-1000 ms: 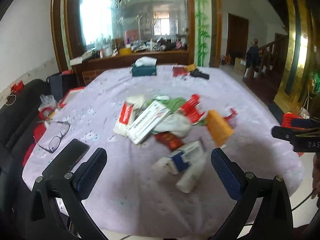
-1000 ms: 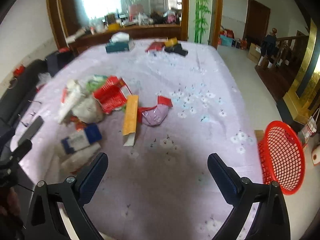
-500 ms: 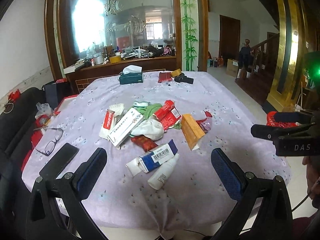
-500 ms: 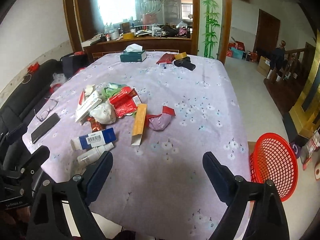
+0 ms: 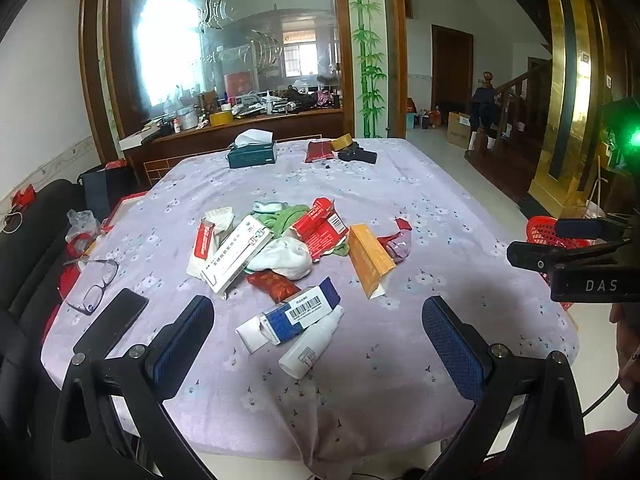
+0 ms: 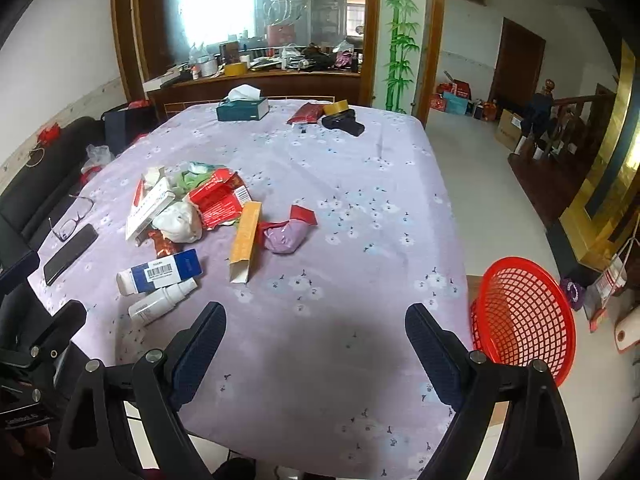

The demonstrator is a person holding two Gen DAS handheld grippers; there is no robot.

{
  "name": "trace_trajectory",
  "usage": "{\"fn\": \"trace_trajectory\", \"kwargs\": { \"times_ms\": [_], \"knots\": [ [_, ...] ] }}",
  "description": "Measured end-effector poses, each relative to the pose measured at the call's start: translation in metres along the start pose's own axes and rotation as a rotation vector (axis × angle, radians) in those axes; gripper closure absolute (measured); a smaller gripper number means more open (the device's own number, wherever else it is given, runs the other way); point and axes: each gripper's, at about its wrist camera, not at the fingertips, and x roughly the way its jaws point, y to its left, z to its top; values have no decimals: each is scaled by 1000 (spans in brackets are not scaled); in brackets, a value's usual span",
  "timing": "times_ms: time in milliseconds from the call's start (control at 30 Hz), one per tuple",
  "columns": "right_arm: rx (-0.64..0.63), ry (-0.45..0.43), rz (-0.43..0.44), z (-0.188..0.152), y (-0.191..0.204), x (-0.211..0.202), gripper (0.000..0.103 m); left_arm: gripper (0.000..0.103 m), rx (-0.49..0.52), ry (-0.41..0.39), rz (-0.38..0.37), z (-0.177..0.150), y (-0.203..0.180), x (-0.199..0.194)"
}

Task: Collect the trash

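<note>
Both cameras sit farther back from the table (image 5: 420, 184) than a second ago: the litter pile shows smaller and nearer mid-table, and the blur is gone. The right gripper's (image 6: 316, 344) jaws have just been closing a little, with nothing between them.

Left to right, left wrist view:
- glasses (image 5: 90, 284) and a dark phone (image 5: 112, 320) at the left edge (belongings, by my judgement, not trash).
- litter heap mid-table: white medicine box (image 5: 236, 258), white crumpled wad (image 5: 286, 258), torn red carton (image 5: 320, 228), orange carton (image 5: 370, 258), red-and-lilac wrapper (image 5: 398, 240).
- nearer the front edge: blue-and-white box (image 5: 300, 312) lying against a white bottle (image 5: 312, 344).
- left gripper (image 5: 316, 344) hangs over the near edge, jaws wide apart, nothing between them.
- far end: tissue box (image 5: 252, 154), red packet, tape roll, dark object.

Right wrist view:
- right gripper's jaws stand wide, empty, over bare cloth, well apart from the heap.
- red mesh basket (image 6: 524, 316) on the floor just beside the table's right edge; what shows of its inside looks empty.

Progress, as judged: nothing collected yet. Every piece lies on the cloth; neither gripper touches any. All picking and dropping remains (bottle and blue box are the nearest candidates).
</note>
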Motion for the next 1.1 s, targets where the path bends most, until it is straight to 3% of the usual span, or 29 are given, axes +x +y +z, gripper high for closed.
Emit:
{"fn": "trace_trajectory", "kwargs": {
  "times_ms": [467, 1100],
  "knots": [
    [41, 10, -40, -1, -3, -1, 12, 0, 39, 7, -52, 4, 0, 12],
    [26, 63, -38, 10, 28, 26, 12, 0, 2, 54, -61, -5, 38, 35]
  ]
}}
